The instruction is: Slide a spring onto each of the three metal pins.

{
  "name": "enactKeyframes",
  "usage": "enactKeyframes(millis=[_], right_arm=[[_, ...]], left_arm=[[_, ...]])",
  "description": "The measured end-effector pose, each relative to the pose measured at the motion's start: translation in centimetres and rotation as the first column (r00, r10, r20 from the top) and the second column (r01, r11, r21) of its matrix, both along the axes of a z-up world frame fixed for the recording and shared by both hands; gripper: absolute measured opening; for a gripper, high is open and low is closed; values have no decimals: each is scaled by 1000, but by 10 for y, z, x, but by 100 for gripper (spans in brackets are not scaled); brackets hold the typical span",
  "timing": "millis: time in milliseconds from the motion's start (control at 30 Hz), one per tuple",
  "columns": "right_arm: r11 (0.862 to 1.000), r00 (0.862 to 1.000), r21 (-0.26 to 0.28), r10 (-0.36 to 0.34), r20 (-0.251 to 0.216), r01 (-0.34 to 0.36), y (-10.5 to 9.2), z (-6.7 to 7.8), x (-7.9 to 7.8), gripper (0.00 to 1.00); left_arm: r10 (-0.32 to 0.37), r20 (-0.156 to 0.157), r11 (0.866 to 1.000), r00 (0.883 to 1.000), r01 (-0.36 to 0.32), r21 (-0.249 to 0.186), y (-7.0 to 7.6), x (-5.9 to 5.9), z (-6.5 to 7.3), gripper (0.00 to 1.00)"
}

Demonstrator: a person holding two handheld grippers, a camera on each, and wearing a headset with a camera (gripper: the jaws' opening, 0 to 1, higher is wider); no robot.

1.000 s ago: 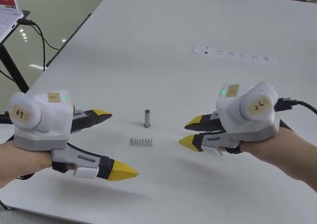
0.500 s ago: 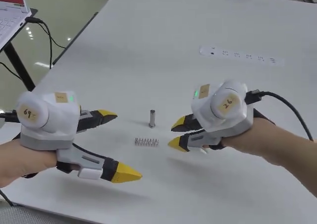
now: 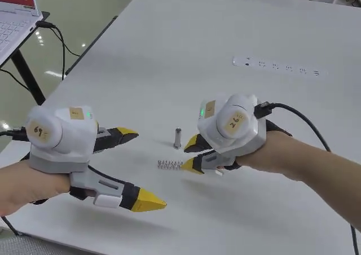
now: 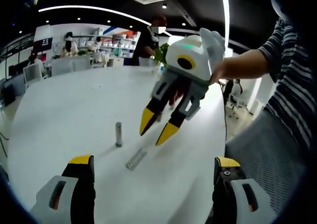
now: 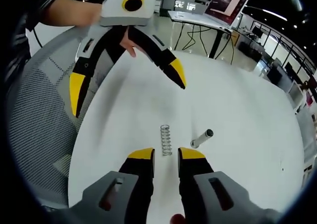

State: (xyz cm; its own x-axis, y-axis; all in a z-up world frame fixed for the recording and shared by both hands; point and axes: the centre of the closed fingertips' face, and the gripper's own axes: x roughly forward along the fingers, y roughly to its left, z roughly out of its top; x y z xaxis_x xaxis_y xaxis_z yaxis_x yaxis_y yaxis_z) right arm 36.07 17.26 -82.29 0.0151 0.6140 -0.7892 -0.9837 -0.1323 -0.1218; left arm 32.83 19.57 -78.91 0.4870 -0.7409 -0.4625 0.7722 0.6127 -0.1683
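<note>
Spring (image 3: 169,165) of coiled wire beside upright cylindrical metal pin (image 3: 178,137), right gripper (image 3: 185,158) narrowly parted, left gripper (image 3: 149,168) splayed wide

Bright, even light covered the bench (image 3: 186,35), shadows faint. A ceiling strip (image 4: 224,16) glared at one o'clock; fisheye edges bent.

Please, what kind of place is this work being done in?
Probably an open-plan office or lab: a large white table with a power strip, a laptop on a side stand, and people at desks in the left gripper view.
</note>
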Motion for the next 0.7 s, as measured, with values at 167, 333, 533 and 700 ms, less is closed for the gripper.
enactKeyframes(millis=[167, 333, 533, 700], right_arm=[[1000, 1000, -27, 15, 1, -15, 5, -9, 3, 16], [999, 1000, -41, 25, -10, -25, 9, -16, 0, 15], [998, 1000, -65, 16, -25, -17, 10, -28, 0, 14], [998, 1000, -65, 16, -25, -17, 12, -33, -1, 13]], left_arm=[[1, -6, 1000, 1000, -1, 8, 2, -2, -2, 98], [8, -6, 1000, 1000, -8, 5, 4, -2, -2, 98], [13, -8, 1000, 1000, -13, 4, 6, -2, -4, 98], [12, -16, 1000, 1000, -11, 8, 7, -5, -7, 98]])
